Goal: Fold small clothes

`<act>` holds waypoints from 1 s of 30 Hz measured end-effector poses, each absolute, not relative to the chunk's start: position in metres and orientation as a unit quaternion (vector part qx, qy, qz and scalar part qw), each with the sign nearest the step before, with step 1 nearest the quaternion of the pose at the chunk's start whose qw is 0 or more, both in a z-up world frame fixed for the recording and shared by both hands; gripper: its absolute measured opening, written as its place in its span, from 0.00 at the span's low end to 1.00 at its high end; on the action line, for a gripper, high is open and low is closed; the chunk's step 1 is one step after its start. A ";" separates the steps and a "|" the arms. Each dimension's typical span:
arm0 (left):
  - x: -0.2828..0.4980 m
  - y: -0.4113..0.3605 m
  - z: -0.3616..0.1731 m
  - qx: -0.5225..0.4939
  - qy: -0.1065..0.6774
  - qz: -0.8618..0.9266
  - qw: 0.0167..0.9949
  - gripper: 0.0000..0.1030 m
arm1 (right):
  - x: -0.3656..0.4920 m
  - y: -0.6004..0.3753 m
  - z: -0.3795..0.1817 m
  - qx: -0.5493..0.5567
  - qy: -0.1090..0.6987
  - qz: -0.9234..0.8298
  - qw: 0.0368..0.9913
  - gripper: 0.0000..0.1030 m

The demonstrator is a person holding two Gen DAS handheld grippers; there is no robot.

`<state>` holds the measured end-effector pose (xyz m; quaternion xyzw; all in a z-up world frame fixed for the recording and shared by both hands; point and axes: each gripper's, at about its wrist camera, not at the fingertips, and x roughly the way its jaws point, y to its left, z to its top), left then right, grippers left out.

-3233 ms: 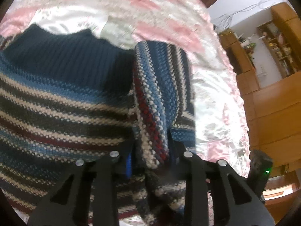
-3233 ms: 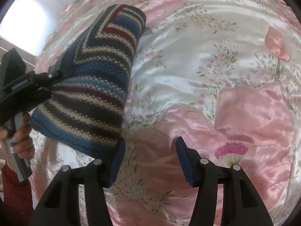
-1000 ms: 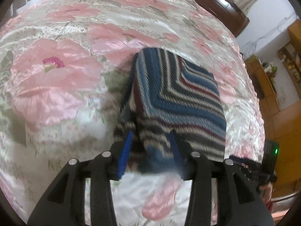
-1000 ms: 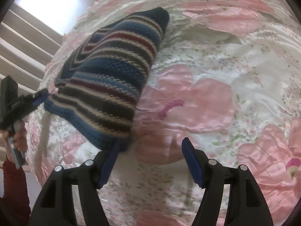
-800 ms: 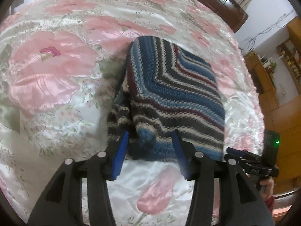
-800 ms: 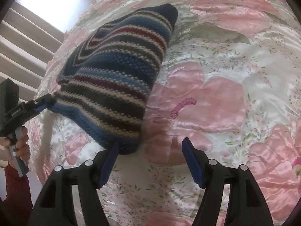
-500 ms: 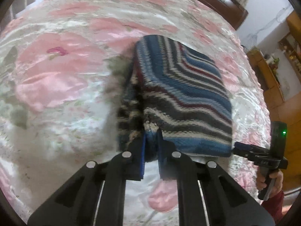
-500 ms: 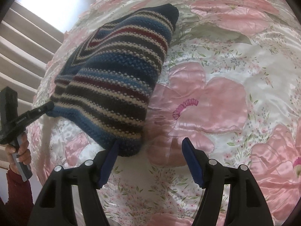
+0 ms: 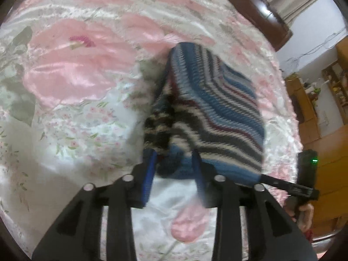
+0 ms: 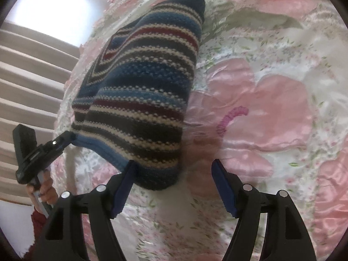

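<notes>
**A:** So we've got the folded striped knit sweater sitting on the pink floral satin bedspread, a chunky bundle of blue, cream, dark grey and dark red bands. From the right wrist camera it takes up the left-centre of the view, with its near corner just in front of our right gripper.

**B:** Yeah, and that one's fingers are spread wide. The near hem reaches the left blue pad, but the right pad has only bedspread behind it, so nothing is pinched there.

**A:** What about our left gripper?

**B:** In the left wrist view its fingers are apart too, with the sweater's near blue edge sitting between the tips. It's blurry there, so we can't say if the pads touch the knit. From the right wrist camera we see that gripper at the sweater's left corner, tip right at the blue hem, with a hand on its handle.

**A:** Background?

**B:** Dark wooden headboard at the far side, wooden cabinets off to the right.
</notes>
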<state>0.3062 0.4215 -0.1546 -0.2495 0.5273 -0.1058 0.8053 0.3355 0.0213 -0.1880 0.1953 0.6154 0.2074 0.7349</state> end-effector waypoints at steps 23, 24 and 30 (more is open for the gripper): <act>0.323 0.375 -0.208 -0.221 0.582 -0.126 0.773 0.31 | 0.330 0.030 -0.192 0.143 0.637 0.211 0.728 0.21; 0.323 0.376 -0.211 -0.230 0.582 -0.125 0.770 0.32 | 0.331 0.030 -0.198 0.149 0.641 0.209 0.724 0.21; 0.323 0.382 -0.201 -0.231 0.586 -0.127 0.766 0.55 | 0.339 0.030 -0.193 0.140 0.645 0.213 0.720 0.43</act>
